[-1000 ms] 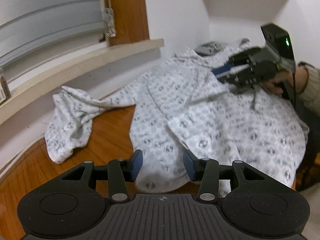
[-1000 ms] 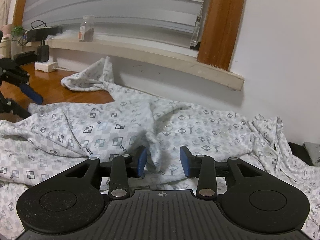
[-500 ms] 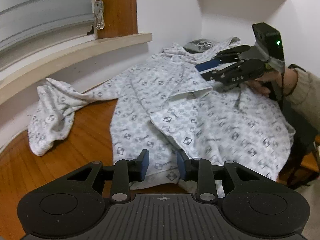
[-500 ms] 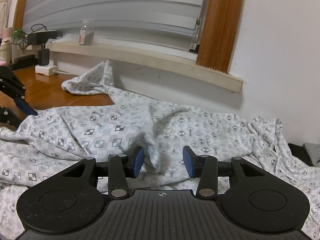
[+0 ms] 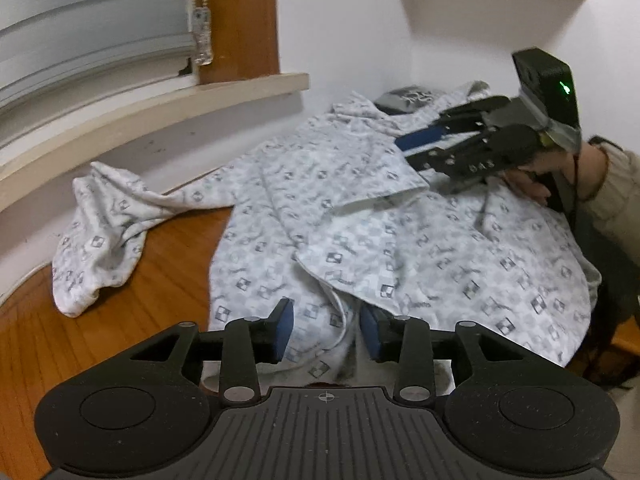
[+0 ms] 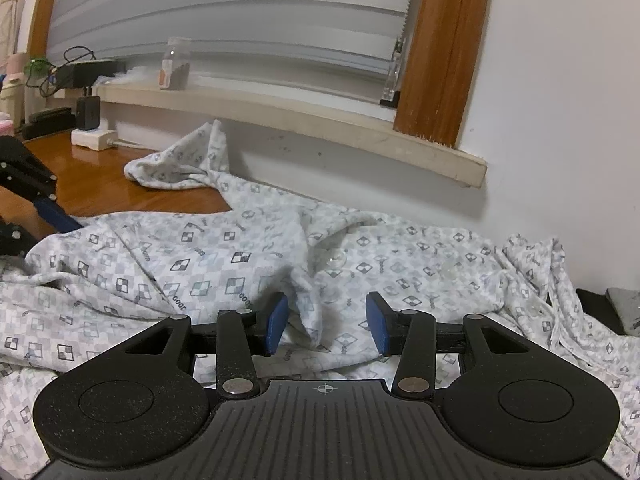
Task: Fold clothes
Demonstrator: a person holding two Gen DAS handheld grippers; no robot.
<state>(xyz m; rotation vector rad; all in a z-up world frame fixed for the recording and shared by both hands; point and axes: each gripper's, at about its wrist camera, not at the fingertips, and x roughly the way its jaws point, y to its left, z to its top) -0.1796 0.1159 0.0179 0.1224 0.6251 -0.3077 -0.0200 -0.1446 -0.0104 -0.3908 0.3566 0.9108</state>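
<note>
A white shirt point(image 5: 360, 216) with a grey checked print lies spread over the wooden table point(image 5: 168, 264), one sleeve point(image 5: 100, 240) crumpled at the left by the wall. My left gripper point(image 5: 328, 330) is at the shirt's near hem. Its jaws are opening, and a fold of hem stands loose between the blue pads point(image 5: 286, 328). My right gripper point(image 6: 328, 324) is open over the shirt's far part, a ridge of cloth point(image 6: 306, 304) rising between its pads and leaning toward the left one. The left wrist view shows the right gripper point(image 5: 424, 146) held by a hand point(image 5: 528, 180).
A window sill point(image 6: 280, 116) and wall run along the table's far side. On the sill stand a jar point(image 6: 176, 64) and cables; a charger on a power strip point(image 6: 90, 120) sits on the table. A dark grey item point(image 5: 404, 98) lies in the corner. The table's right edge drops off.
The left gripper's jaws narrowed, then widened again, and a fold of the hem now stands between them. The right gripper kept its place, its jaws a little wider.
</note>
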